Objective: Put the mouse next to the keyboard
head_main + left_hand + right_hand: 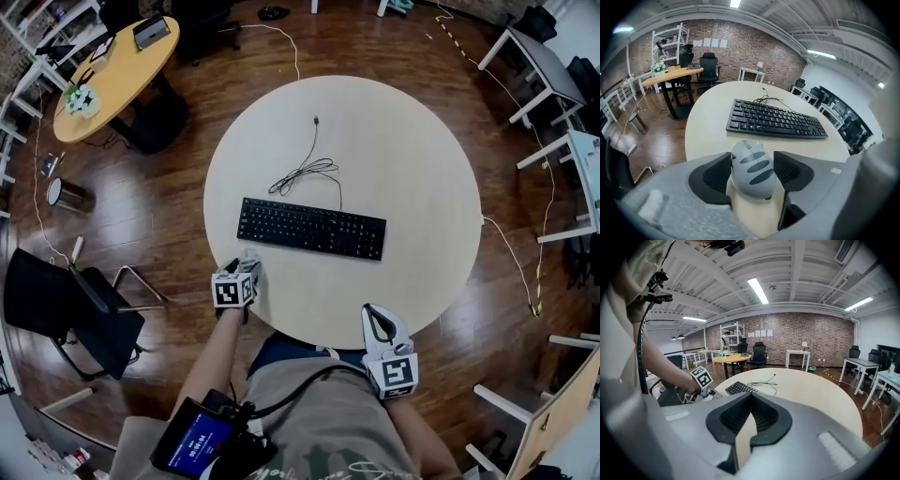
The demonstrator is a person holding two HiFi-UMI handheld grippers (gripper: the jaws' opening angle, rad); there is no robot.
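A grey mouse (pixel 751 174) with darker stripes lies on the round cream table (pixel 412 159), between the jaws of my left gripper (pixel 752 160). The jaws stand open, with a gap showing at the right pad. That left gripper (pixel 242 270) hangs at the table's near left edge, just in front of the left end of the black keyboard (pixel 311 228). In the left gripper view the keyboard (pixel 776 121) lies a short way beyond the mouse. My right gripper (pixel 379 321) sits shut and empty at the near edge, right of the left one. In its own view the right gripper (pixel 750 417) holds nothing.
The keyboard's black cable (pixel 306 172) lies coiled behind it on the table. A black chair (pixel 66 314) stands at the left on the wood floor. A yellow oval table (pixel 117 70) is at the far left and white desks (pixel 544 75) at the right.
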